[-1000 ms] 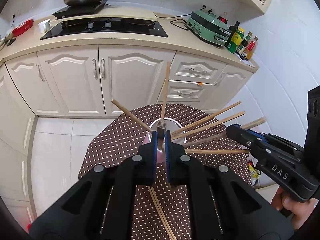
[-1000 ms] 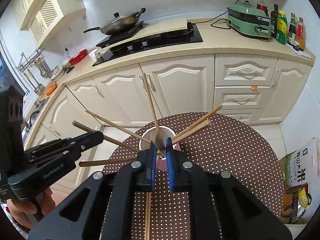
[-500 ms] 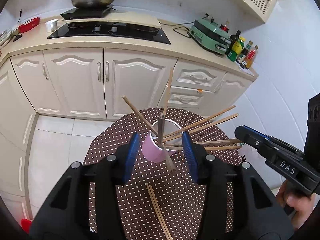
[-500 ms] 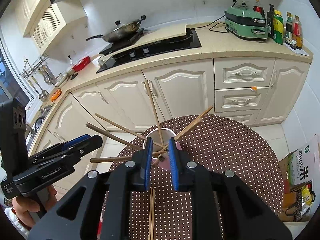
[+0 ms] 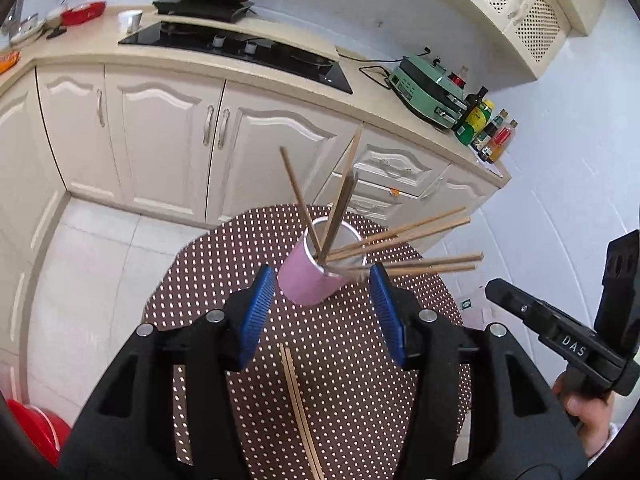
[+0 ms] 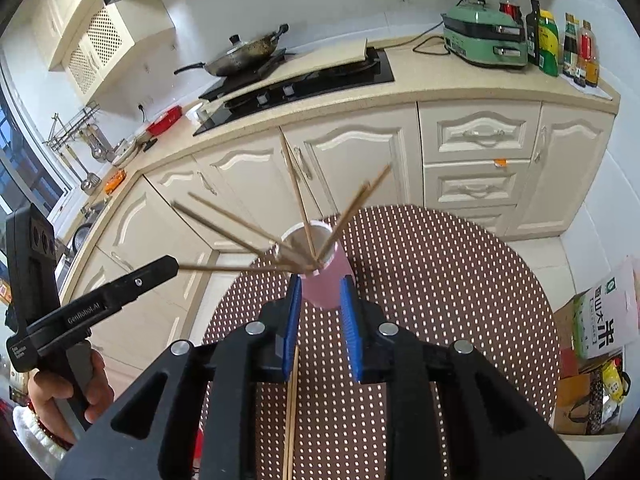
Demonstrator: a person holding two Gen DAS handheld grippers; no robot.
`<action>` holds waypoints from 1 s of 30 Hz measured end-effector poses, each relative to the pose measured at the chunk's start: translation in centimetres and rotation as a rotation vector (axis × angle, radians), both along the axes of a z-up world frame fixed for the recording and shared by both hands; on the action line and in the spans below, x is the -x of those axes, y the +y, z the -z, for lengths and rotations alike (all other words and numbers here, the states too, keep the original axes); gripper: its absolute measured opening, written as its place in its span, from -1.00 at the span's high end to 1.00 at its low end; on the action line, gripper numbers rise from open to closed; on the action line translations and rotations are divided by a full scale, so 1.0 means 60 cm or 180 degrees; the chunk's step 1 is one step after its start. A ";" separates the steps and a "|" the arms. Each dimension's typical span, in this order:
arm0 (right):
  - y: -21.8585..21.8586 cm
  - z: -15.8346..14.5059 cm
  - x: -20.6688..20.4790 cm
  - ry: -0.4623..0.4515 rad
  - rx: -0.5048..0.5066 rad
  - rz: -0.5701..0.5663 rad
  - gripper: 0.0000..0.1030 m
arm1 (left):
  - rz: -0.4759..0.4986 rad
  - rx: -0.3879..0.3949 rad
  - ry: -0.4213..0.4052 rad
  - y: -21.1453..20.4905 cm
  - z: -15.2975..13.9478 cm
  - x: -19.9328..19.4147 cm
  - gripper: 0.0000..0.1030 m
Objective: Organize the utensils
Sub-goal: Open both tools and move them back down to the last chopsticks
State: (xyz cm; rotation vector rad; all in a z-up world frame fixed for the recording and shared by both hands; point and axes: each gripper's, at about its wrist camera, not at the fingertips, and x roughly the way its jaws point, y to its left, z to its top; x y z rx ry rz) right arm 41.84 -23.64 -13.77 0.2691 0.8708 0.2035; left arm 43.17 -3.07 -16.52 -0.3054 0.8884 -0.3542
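On dotted round table point(image 5: 360, 360), pink cup point(image 5: 306, 280) of chopsticks point(image 5: 400, 236), both grippers' fingers opening, empty, cream kitchen cabinets point(image 5: 160, 136) behind.

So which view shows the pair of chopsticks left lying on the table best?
The left wrist view: the loose chopsticks lie unobstructed on the dotted tablecloth before the pink cup. In the right wrist view, the right claw's body hides their far ends.

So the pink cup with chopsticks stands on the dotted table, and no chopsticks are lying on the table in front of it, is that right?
Not quite. The pink cup with chopsticks stands on the dotted table, but a pair of chopsticks does lie flat on the table in front of it. The left wrist view shows this.
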 end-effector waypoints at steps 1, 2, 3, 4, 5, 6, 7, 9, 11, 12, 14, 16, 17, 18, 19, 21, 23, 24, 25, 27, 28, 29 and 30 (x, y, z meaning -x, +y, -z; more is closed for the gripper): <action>-0.001 0.006 0.003 0.0027 -0.0002 -0.0009 0.63 | 0.0000 -0.0005 0.0007 0.000 0.005 0.004 0.03; -0.002 0.014 0.006 0.0064 -0.0005 -0.0017 0.63 | -0.0007 -0.0027 0.0025 -0.001 0.012 0.008 0.03; -0.001 0.021 0.010 0.0097 -0.0010 -0.0023 0.63 | -0.0018 -0.0042 0.0050 -0.002 0.019 0.011 0.03; 0.000 0.026 0.013 0.0123 -0.0013 -0.0028 0.63 | -0.0034 -0.0058 0.0108 -0.003 0.031 0.015 0.03; 0.001 0.036 0.016 0.0168 -0.0016 -0.0039 0.63 | -0.0047 -0.0061 0.0146 -0.001 0.039 0.019 0.03; 0.002 0.043 0.018 0.0203 -0.0020 -0.0051 0.63 | -0.0054 -0.0055 0.0181 -0.001 0.047 0.022 0.03; 0.003 0.050 0.021 0.0235 -0.0027 -0.0062 0.63 | -0.0056 -0.0077 0.0218 -0.003 0.056 0.025 0.03; 0.004 0.066 0.025 0.0313 -0.0040 -0.0077 0.63 | -0.0049 -0.0129 0.0295 -0.008 0.071 0.028 0.03; 0.004 0.081 0.029 0.0387 -0.0076 -0.0090 0.63 | -0.0039 -0.0192 0.0433 -0.016 0.098 0.031 0.03; 0.004 0.089 0.030 0.0424 -0.0089 -0.0098 0.63 | -0.0025 -0.0206 0.0502 -0.019 0.110 0.032 0.03; 0.006 0.104 0.034 0.0494 -0.0082 -0.0119 0.63 | 0.0012 -0.0250 0.0645 -0.026 0.139 0.036 0.03; 0.010 0.119 0.037 0.0564 -0.0070 -0.0134 0.63 | 0.0056 -0.0302 0.0782 -0.034 0.164 0.039 0.03; 0.012 0.128 0.038 0.0605 -0.0070 -0.0136 0.63 | 0.0089 -0.0351 0.0906 -0.040 0.184 0.040 0.03; 0.014 0.136 0.039 0.0649 -0.0073 -0.0139 0.63 | 0.0115 -0.0387 0.0987 -0.046 0.199 0.042 0.03; 0.016 0.144 0.039 0.0684 -0.0075 -0.0144 0.63 | 0.0139 -0.0424 0.1052 -0.049 0.213 0.044 0.03; 0.021 0.159 0.040 0.0747 -0.0057 -0.0157 0.63 | 0.0198 -0.0503 0.1228 -0.060 0.246 0.049 0.03; 0.028 0.174 0.041 0.0816 -0.0043 -0.0176 0.63 | 0.0227 -0.0558 0.1326 -0.066 0.269 0.051 0.03; 0.031 0.182 0.042 0.0854 -0.0036 -0.0184 0.63 | 0.0243 -0.0600 0.1383 -0.069 0.282 0.054 0.03; 0.033 0.188 0.042 0.0883 -0.0029 -0.0192 0.63 | 0.0264 -0.0632 0.1427 -0.073 0.293 0.056 0.03; 0.037 0.199 0.044 0.0939 -0.0023 -0.0203 0.63 | 0.0297 -0.0674 0.1456 -0.078 0.305 0.059 0.03; 0.040 0.203 0.045 0.0957 -0.0020 -0.0204 0.63 | 0.0306 -0.0727 0.1465 -0.081 0.311 0.059 0.03; 0.041 0.206 0.043 0.0975 -0.0016 -0.0206 0.63 | 0.0311 -0.0768 0.1464 -0.084 0.315 0.061 0.03; 0.045 0.208 0.044 0.0990 -0.0013 -0.0206 0.63 | 0.0319 -0.0788 0.1445 -0.085 0.317 0.061 0.03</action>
